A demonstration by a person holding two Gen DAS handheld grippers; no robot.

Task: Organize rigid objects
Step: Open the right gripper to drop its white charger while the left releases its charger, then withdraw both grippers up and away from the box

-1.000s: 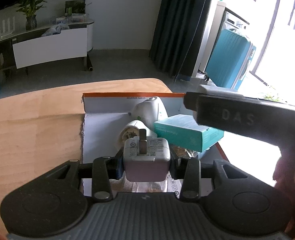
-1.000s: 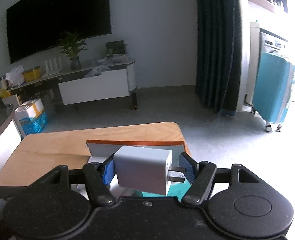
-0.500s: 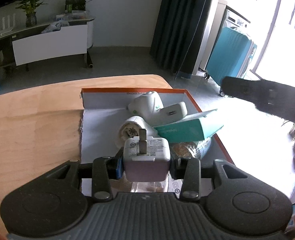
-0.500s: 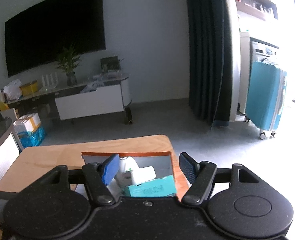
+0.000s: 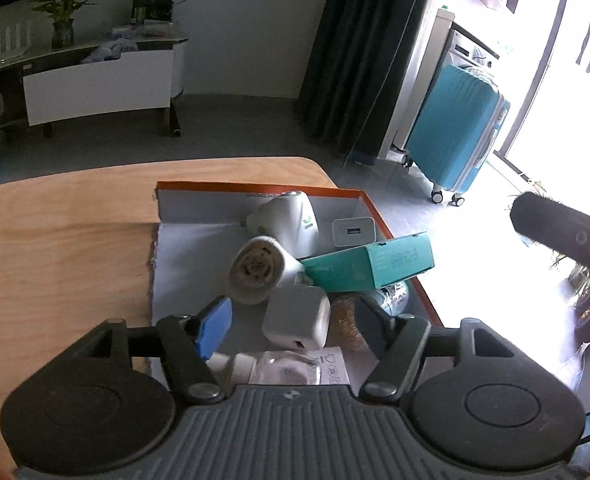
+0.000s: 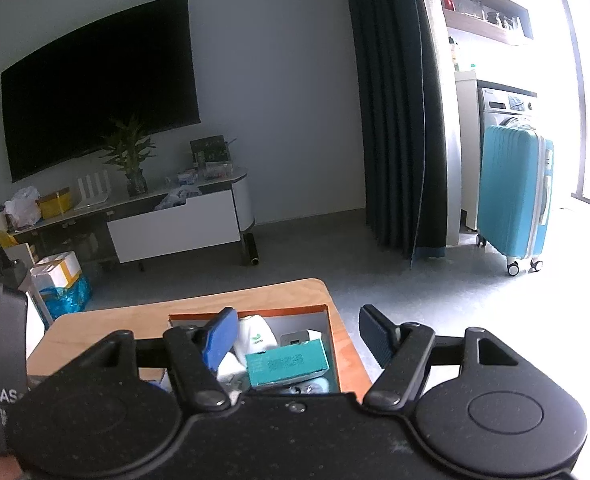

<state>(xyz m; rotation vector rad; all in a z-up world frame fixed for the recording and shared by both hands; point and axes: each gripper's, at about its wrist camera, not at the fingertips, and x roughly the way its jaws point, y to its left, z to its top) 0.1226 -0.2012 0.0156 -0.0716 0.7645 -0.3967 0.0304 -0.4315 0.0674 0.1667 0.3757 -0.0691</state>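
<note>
The left hand-held gripper [image 5: 291, 322] hangs over the near end of the orange-rimmed box [image 5: 379, 216] on the wooden tabletop [image 5: 67, 248]; its jaws have just been opening, and they now stand spread with the white charger [image 5: 296, 317] lying loose between them, the pads clear of its sides; so that piece is judged delivered, resting on the box floor just beside the short white cylinder [image 5: 257, 270] and touching or nearly touching the brownish round thing [image 5: 345, 326] to its right.

The right hand-held gripper [image 6: 295, 340] is held higher and farther back, pointing toward the same box; its jaws are apart and nothing sits between them.

Already in the box: a white rounded gadget with a green mark [image 5: 291, 220] at the far wall, a second white charger [image 5: 353, 231] beside it, a teal carton [image 5: 369, 266] tilted on top of other things with one end poking past the right rim, and a clear packet [image 5: 291, 370] at the near edge.

As far as both views reach, the tabletop beside the box carries no loose pieces, so the gathering looks close to done; what seems left is tidying, chiefly settling the tilted carton flat inside the rim; whether more items wait out of view cannot be told.
</note>
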